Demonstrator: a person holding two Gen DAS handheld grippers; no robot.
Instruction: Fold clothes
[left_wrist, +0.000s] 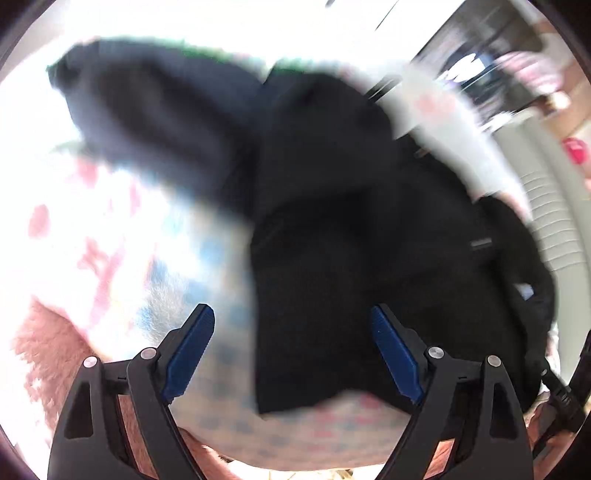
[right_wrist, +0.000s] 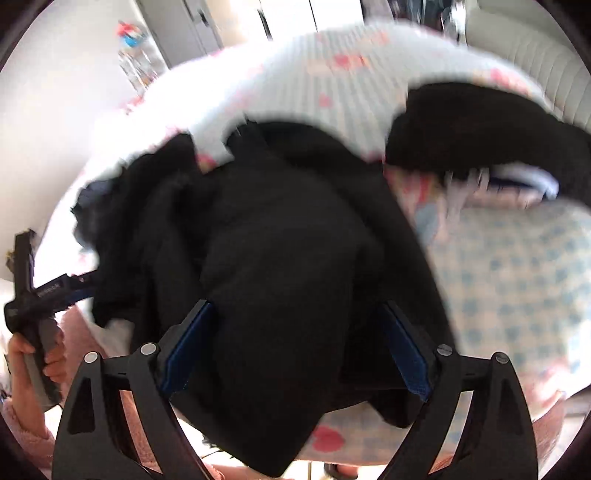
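- Left wrist view, blurred: pink fuzzy blanket (left_wrist: 40, 354) at far left, checked bedsheet (left_wrist: 221, 350) next to it.
- Left gripper (left_wrist: 291, 350) spread wide, nothing pinched; edge of black garment (left_wrist: 351, 221) lying on sheet between blue pads (left_wrist: 192, 350).
- Right wrist view: hand (right_wrist: 35, 356) at far left gripping a handle, pink sleeve below.
- Right gripper (right_wrist: 295, 350) spread wide, black garment bunched between pads, not squeezed.
- Checked sheet to the right, white pink-printed cloth (right_wrist: 314, 85) behind.
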